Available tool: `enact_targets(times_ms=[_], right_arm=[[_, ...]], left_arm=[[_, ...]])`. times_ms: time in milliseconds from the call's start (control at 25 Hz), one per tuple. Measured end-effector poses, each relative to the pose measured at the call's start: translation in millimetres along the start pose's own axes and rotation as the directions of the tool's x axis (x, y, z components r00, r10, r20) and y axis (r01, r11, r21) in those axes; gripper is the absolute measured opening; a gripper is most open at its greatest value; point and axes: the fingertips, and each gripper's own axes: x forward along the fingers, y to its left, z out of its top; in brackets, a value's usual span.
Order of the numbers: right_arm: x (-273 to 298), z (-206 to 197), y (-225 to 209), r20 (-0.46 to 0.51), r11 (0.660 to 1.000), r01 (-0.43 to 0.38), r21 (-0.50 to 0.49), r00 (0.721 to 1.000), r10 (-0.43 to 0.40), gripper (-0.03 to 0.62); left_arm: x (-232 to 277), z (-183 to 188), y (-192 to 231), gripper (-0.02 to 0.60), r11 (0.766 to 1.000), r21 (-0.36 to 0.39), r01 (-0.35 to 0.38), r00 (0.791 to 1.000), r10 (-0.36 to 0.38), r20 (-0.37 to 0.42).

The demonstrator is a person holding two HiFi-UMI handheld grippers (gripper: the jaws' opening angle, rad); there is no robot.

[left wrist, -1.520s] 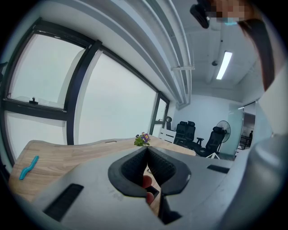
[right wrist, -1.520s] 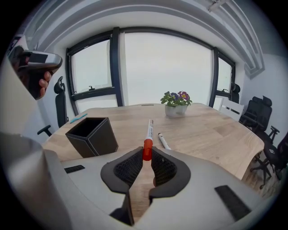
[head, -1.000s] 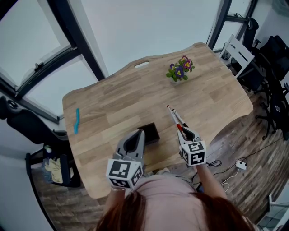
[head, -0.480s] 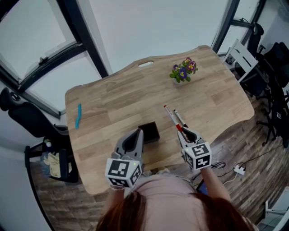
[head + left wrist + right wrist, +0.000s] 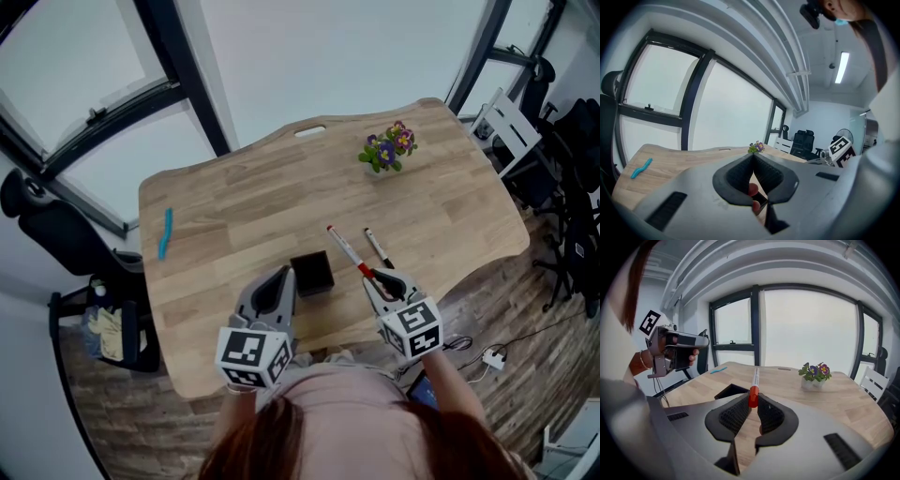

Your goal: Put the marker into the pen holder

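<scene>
Right gripper (image 5: pixel 378 279) is pinching the marker (image 5: pixel 345 251) by its red end, white barrel sticking out in the air above the surface (image 5: pixel 234 211), just right of the black pen holder (image 5: pixel 312 274). Left gripper (image 5: pixel 279 281) sits right beside the holder on its other side, tips pressed together, nothing in them. A second marker (image 5: pixel 377 247) lies flat on the surface nearby.

My left gripper (image 5: pixel 287 274) and right gripper (image 5: pixel 377 278) are grey shells with black ribbed pads (image 5: pixel 733 416), each bearing a white cube (image 5: pixel 251 356) of black square markers; I wear a pink top (image 5: pixel 347 408) and a bracelet (image 5: pixel 641 363)
</scene>
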Motion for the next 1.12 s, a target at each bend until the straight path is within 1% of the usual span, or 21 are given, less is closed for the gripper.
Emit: enact_targets(times_ms=[520, 800, 1120], right_arm=[[0.5, 0.5, 18.6, -0.061, 0.989, -0.118, -0.085, 0.992, 0.113, 0.052], [8.7, -6.9, 30.4, -0.115, 0.974, -0.191, -0.121, 0.977, 0.178, 0.052], [15.2, -19.0, 39.4, -0.189, 0.957, -0.254, -0.139, 0.956, 0.226, 0.052]], left_arm=[[-0.8, -3.1, 4.8, 0.002, 0.999, -0.017, -0.028, 1.0, 0.028, 0.005], [-1.7, -4.7, 10.9, 0.002, 0.998, -0.032, -0.048, 0.999, 0.048, 0.002], [0.1, -5.6, 15.4, 0.002, 0.998, -0.042, -0.056, 0.998, 0.055, -0.003]])
